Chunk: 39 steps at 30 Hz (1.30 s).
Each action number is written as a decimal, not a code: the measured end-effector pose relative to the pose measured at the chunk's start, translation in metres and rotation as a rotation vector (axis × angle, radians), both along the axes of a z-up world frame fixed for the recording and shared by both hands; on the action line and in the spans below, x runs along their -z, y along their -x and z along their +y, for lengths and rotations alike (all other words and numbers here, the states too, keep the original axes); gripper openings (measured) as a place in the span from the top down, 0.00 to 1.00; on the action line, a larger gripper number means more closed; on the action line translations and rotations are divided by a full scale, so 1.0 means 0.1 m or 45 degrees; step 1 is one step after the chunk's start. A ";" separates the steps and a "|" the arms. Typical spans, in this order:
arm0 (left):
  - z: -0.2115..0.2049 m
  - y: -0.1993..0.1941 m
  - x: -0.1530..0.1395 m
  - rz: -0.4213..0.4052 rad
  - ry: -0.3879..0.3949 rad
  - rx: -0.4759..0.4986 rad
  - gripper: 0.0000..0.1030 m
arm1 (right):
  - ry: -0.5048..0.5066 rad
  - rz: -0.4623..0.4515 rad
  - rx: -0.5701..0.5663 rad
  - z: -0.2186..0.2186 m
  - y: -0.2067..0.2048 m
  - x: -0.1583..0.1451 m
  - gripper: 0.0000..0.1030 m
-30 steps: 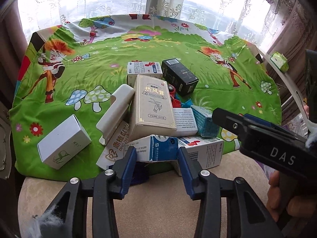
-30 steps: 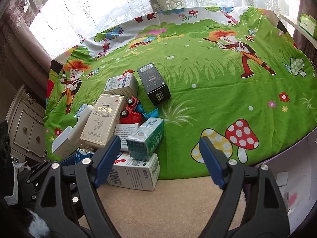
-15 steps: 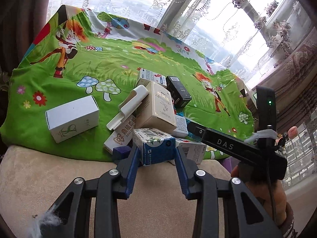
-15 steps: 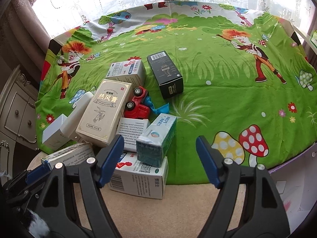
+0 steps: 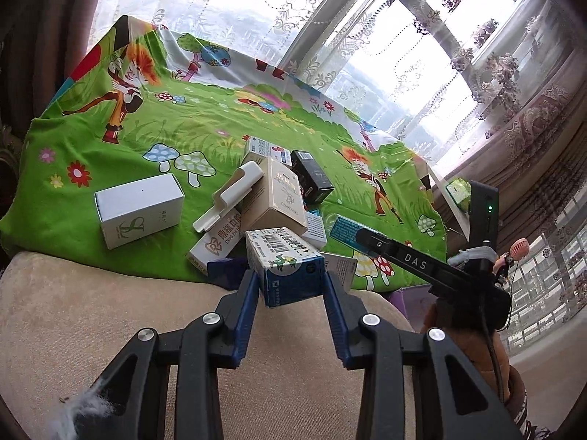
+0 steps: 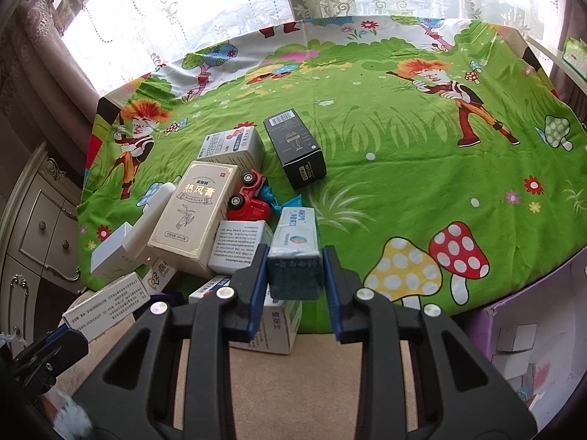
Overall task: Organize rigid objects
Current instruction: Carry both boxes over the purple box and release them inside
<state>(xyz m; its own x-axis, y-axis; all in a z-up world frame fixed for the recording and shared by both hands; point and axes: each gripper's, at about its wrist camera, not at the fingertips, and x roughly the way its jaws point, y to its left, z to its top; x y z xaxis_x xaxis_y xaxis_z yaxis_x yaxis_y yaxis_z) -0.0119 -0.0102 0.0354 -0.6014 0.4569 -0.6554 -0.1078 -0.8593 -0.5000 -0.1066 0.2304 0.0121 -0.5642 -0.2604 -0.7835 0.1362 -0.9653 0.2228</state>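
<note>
Left wrist view: left gripper [image 5: 291,289] clamps a blue-white box [image 5: 284,269], lower centre, above the cushion [image 5: 110,311].

Right wrist view: right gripper [image 6: 295,278] jaws, just closed, clamp a teal box [image 6: 295,253], centre, at the pile edge on the green cloth [image 6: 403,128].

Both wrist views close, angled down, sharing box pile [image 5: 271,198]

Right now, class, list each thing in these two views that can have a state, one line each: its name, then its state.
left gripper: shut on the blue and white box.
right gripper: just closed, shut on the teal box.
red toy truck: tipped among the boxes.
black box: lying flat, apart.
white box: standing alone.
</note>
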 end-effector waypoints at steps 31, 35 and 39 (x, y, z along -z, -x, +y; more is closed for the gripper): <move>1.20 -0.01 0.02 -0.085 -0.189 0.600 0.64 | -0.054 -0.007 0.339 1.46 -1.25 -0.02 0.68; 1.39 0.04 0.05 -0.134 -0.242 0.683 0.64 | -0.103 -0.002 0.400 1.61 -1.31 -0.03 0.68; 1.64 0.04 0.02 -0.138 -0.250 0.792 0.64 | -0.127 -0.016 0.454 1.75 -1.33 -0.01 0.68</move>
